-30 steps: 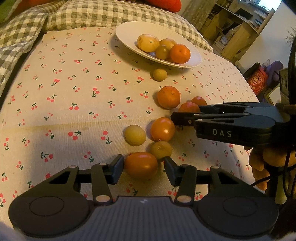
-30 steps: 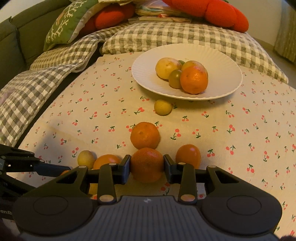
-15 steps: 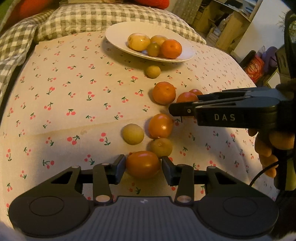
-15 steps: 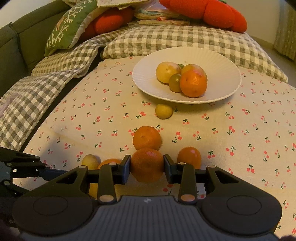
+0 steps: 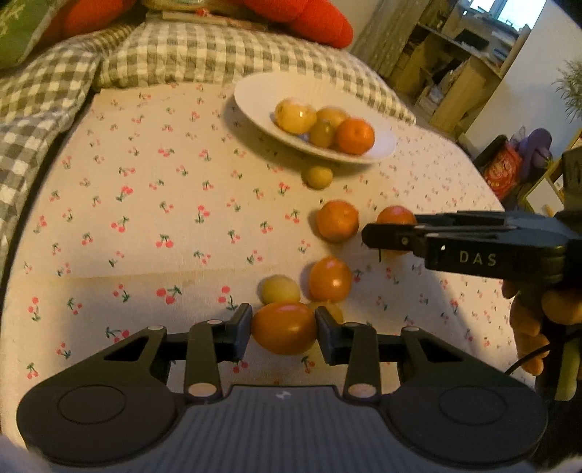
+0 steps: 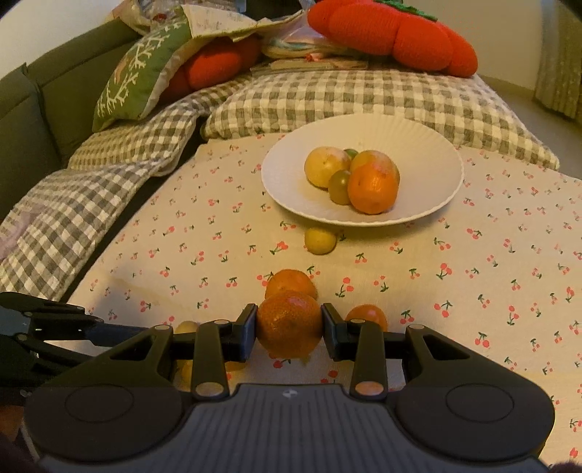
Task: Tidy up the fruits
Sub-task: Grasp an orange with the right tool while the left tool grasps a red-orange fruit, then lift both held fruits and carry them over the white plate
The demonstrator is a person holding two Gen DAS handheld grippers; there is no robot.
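Note:
My left gripper [image 5: 283,333] has its jaws closing, and both pads touch a smooth orange-brown fruit [image 5: 283,325] that lies on the cherry-print cloth. My right gripper [image 6: 289,327] is shut on a tangerine [image 6: 290,322] held just above the cloth. Farther back stands a white plate [image 6: 429,163] with several yellow and orange fruits in it. Loose on the cloth are a small yellow fruit [image 6: 320,241] by the plate, an orange [image 5: 337,221], another orange [image 5: 330,279] and a pale yellow fruit [image 5: 280,289]. In the left wrist view the right gripper [image 5: 371,234] reaches in from the right.
Grey checked pillows [image 6: 327,98] and red plush cushions [image 6: 393,32] lie behind the plate, with a green sofa back [image 6: 43,98] at the left. Wooden shelves [image 5: 454,65] and bags stand past the cloth's right edge. A hand [image 5: 527,327] holds the right gripper's grip.
The left jaws have narrowed onto the orange-brown fruit. The right gripper has kept its hold on the tangerine. Both views have tipped up slightly, showing more of the pillows.

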